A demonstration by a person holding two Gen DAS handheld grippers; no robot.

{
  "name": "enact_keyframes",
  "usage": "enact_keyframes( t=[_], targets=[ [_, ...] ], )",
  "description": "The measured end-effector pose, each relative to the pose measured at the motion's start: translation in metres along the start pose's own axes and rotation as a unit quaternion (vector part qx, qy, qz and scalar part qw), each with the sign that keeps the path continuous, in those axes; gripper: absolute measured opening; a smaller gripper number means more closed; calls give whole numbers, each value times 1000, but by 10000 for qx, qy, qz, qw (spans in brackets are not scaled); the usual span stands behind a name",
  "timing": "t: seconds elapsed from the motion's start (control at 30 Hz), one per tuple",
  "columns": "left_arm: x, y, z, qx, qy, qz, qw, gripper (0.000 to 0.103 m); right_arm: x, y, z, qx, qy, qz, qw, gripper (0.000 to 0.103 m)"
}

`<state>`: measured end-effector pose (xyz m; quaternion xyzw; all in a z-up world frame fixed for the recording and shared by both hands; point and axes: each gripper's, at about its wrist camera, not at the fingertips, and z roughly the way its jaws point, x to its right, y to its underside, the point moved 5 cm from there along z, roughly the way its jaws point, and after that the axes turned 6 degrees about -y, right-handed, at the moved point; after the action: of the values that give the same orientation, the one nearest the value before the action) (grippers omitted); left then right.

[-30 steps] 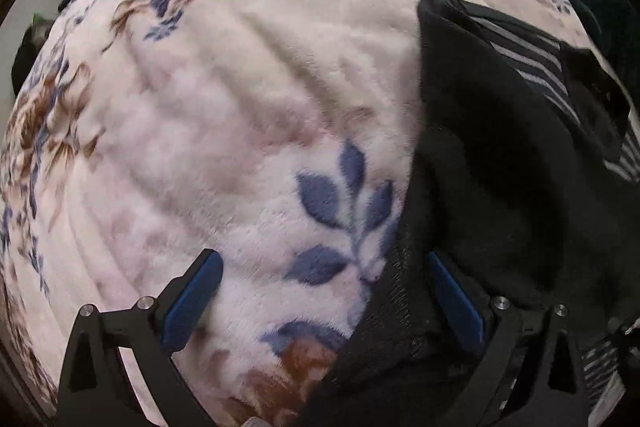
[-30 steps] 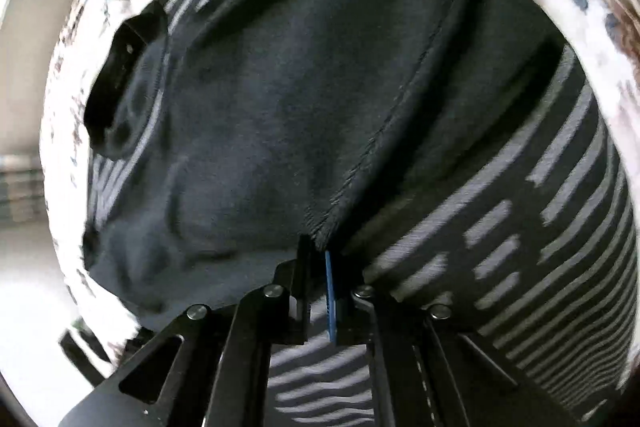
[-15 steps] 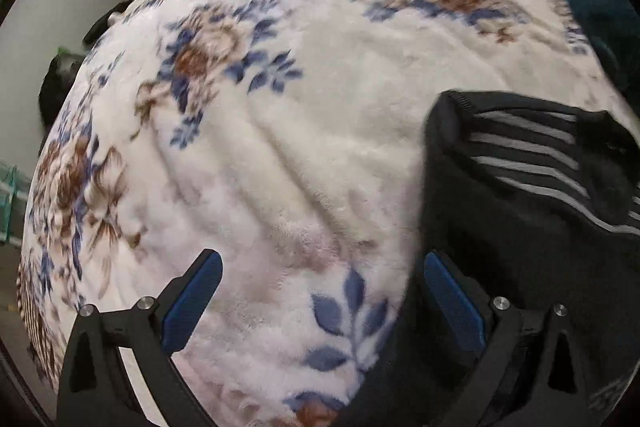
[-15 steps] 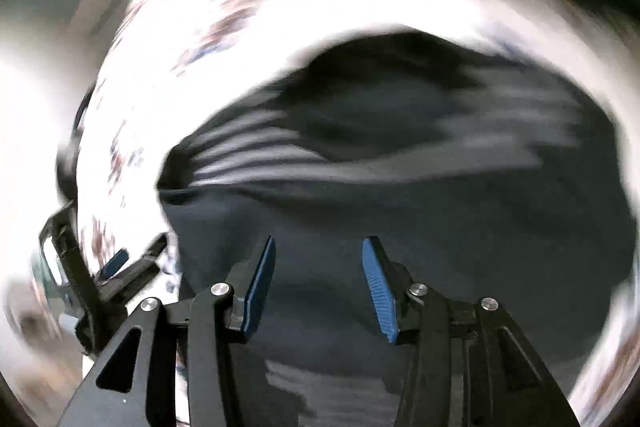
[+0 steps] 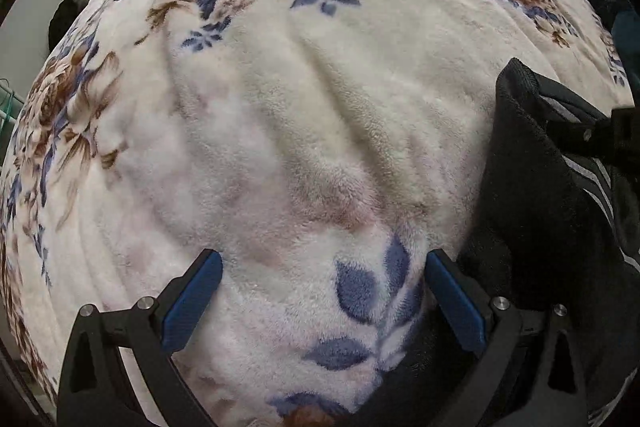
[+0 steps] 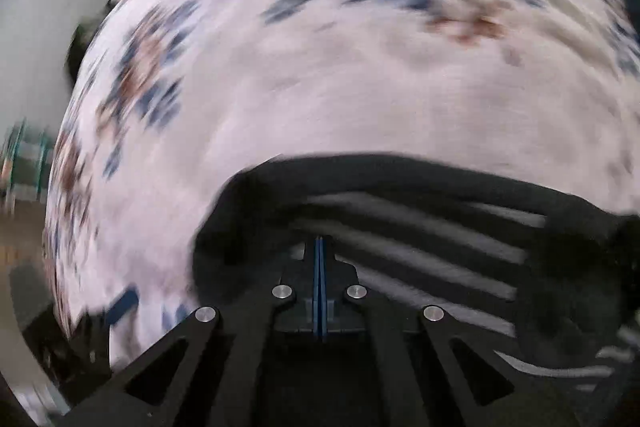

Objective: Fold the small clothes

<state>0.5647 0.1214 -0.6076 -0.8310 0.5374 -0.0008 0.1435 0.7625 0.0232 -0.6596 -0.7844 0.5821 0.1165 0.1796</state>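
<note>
The left gripper (image 5: 320, 301) hangs low over a fluffy white fleece blanket printed with blue and brown flowers (image 5: 304, 115), its blue-padded fingers (image 5: 192, 301) spread wide apart with nothing between them but the blanket's blue leaf print. The small black knitted garment with grey stripes (image 5: 532, 211) lies on the blanket at the right of this view, its dark folded edge just beside the left gripper's right-hand finger and running up towards a rounded corner. Part of a black gripper frame shows over the garment at the far right edge.

In the right wrist view, which is smeared by motion, the right gripper (image 6: 320, 247) has its fingers pressed together, the blue pads meeting in a thin line. The black striped garment (image 6: 420, 227) sits at and around the fingertips; whether cloth is pinched between them cannot be told through the blur. The floral blanket (image 6: 360, 75) fills the upper part of that view
</note>
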Motion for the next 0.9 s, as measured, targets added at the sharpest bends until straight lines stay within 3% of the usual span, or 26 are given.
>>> enact_keyframes(
  t=[0.03, 0.13, 0.17, 0.23, 0.3, 0.4, 0.47, 0.67, 0.9],
  targets=[
    [0, 0, 1, -8, 7, 11, 10000, 103, 8, -5, 0, 56, -20, 196, 9998, 0],
    [-1, -3, 2, -55, 88, -11, 9999, 103, 15, -14, -3, -6, -1226, 779, 9894, 1],
    [-2, -4, 1, -63, 142, -72, 9999, 103, 13, -14, -4, -152, -1546, 808, 9846, 10],
    [-10, -11, -1, -8, 195, -199, 9996, 103, 4, -13, -4, -375, -1363, 229, 9897, 34],
    [-17, -16, -1, 59, 196, -308, 9993, 103, -8, -8, 2, -673, -1264, -425, 9888, 34],
    [-23, -25, -3, 119, 113, -418, 9990, 103, -14, 3, 11, -1088, -1102, -933, 9835, 35],
    [-24, -30, -4, 137, 123, -447, 9988, 103, -16, 9, 13, -1220, -1218, -1166, 9781, 35],
    [-19, -39, -5, 140, 145, -467, 9987, 103, -20, 15, 12, -1342, -1467, -1354, 9706, 35],
    [-3, -44, -5, 138, 81, -394, 9991, 103, -35, 27, 11, -1287, -1162, -2125, 9617, 31]
  ],
)
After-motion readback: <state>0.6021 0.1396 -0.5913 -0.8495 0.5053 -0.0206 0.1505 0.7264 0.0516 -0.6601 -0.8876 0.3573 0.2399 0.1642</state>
